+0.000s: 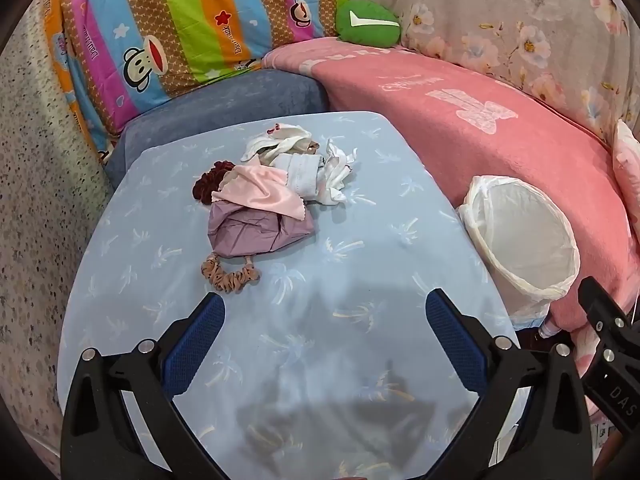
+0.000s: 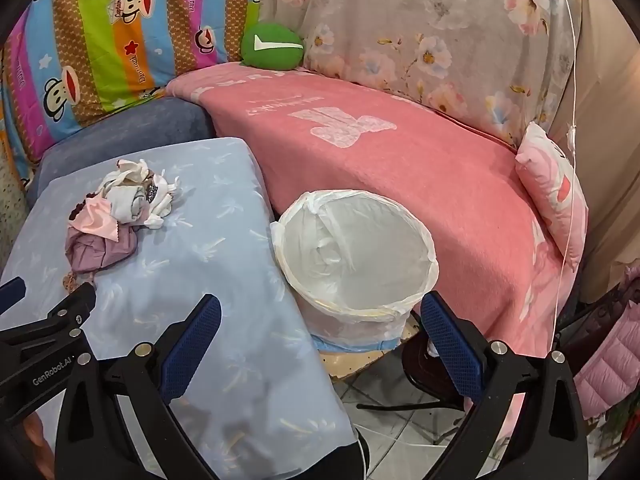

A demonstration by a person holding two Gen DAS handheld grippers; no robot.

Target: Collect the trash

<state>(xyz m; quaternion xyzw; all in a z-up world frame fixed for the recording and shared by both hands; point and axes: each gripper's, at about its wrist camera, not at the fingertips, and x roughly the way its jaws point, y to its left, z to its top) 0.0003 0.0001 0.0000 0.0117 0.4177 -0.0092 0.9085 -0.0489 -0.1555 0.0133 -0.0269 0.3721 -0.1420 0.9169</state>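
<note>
A pile of trash lies on the light blue table [image 1: 360, 360]: a crumpled purple bag [image 1: 256, 232], a pink cloth [image 1: 260, 190], white crumpled cloths [image 1: 304, 160], a dark red scrunchie [image 1: 210, 184] and a tan scrunchie [image 1: 230, 276]. The pile also shows in the right wrist view [image 2: 116, 212]. A white-lined bin [image 1: 524, 240] stands to the table's right, seen too in the right wrist view [image 2: 356, 256]. My left gripper [image 1: 324, 320] is open and empty, short of the pile. My right gripper [image 2: 320, 320] is open and empty, just before the bin.
A pink blanket [image 2: 400, 152] covers the sofa behind the bin. A striped cartoon pillow [image 1: 160, 32], a green cushion [image 1: 368, 22] and a floral cover [image 2: 420, 32] sit at the back. A blue cushion [image 1: 240, 96] lies behind the table. Tiled floor [image 2: 400, 412] shows below.
</note>
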